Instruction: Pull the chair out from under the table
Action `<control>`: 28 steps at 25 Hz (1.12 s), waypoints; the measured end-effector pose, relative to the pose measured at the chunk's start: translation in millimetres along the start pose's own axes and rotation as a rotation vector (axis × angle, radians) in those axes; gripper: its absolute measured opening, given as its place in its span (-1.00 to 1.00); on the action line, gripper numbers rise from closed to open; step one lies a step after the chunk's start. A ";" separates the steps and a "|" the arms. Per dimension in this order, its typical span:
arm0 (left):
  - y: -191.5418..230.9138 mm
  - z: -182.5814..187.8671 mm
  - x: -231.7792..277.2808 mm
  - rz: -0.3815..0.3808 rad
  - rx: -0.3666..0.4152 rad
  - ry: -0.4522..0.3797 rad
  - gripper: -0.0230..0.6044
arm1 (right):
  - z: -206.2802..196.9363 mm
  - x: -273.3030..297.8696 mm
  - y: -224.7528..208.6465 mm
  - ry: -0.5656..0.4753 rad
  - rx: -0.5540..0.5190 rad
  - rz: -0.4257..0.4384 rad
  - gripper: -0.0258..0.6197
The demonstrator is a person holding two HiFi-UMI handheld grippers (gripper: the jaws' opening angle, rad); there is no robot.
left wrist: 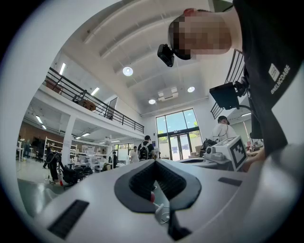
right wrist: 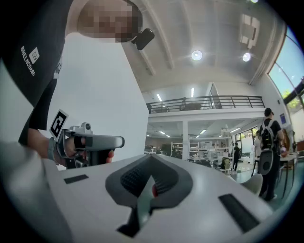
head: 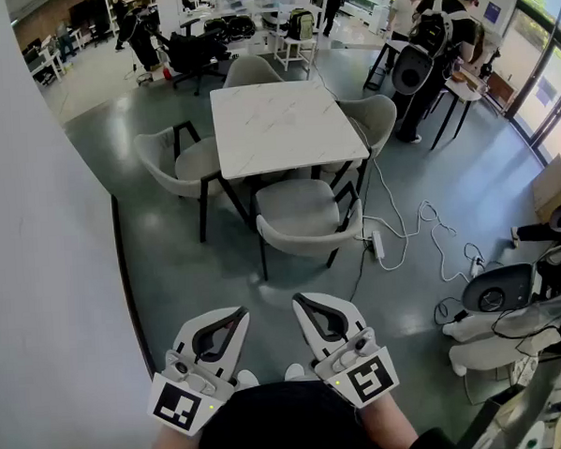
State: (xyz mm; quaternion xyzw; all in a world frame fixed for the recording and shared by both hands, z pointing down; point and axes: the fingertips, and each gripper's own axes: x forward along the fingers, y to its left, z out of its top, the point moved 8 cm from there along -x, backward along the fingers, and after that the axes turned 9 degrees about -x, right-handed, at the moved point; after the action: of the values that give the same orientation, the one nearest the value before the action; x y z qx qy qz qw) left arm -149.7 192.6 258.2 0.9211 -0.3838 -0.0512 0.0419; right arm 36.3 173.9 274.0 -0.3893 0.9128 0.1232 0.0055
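Note:
A grey shell chair (head: pixel 303 213) stands at the near side of a square white table (head: pixel 280 125), its seat partly under the top and its back toward me. Both grippers hang low in the head view, well short of the chair and touching nothing. My left gripper (head: pixel 241 312) has its tips together with nothing between them, and the left gripper view (left wrist: pixel 154 161) shows the same. My right gripper (head: pixel 299 300) is also shut and empty, its tips meeting in the right gripper view (right wrist: pixel 151 156).
Three more grey chairs (head: pixel 174 159) ring the table's other sides. A white wall (head: pixel 39 278) runs along the left. A power strip with cables (head: pixel 378 245) lies on the floor right of the chair. Machines (head: pixel 500 292) crowd the right edge, and people (head: pixel 440 42) stand at a far desk.

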 end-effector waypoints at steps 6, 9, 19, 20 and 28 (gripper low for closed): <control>-4.4 -2.8 6.1 0.048 -0.022 -0.060 -0.93 | -3.2 -14.7 -9.9 0.001 0.016 -0.008 -0.88; -10.3 -8.9 15.1 0.045 -0.008 -0.043 -0.93 | -8.6 -19.2 -17.3 -0.013 0.019 0.005 -0.89; -35.6 -25.8 40.3 0.048 0.000 0.050 -0.93 | -19.7 -38.4 -43.1 -0.037 0.046 0.006 -0.88; -38.8 -26.7 44.3 0.046 0.007 0.054 -0.93 | -21.0 -40.6 -47.2 -0.037 0.048 0.007 -0.88; -65.3 -41.0 72.1 0.081 0.022 0.089 -0.93 | -39.4 -65.4 -79.3 -0.061 0.058 0.023 -0.88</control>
State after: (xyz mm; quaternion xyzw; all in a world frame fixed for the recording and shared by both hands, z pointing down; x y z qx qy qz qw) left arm -48.2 188.7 286.8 0.9064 -0.4192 -0.0041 0.0508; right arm 141.7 158.5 301.7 -0.3747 0.9198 0.1085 0.0431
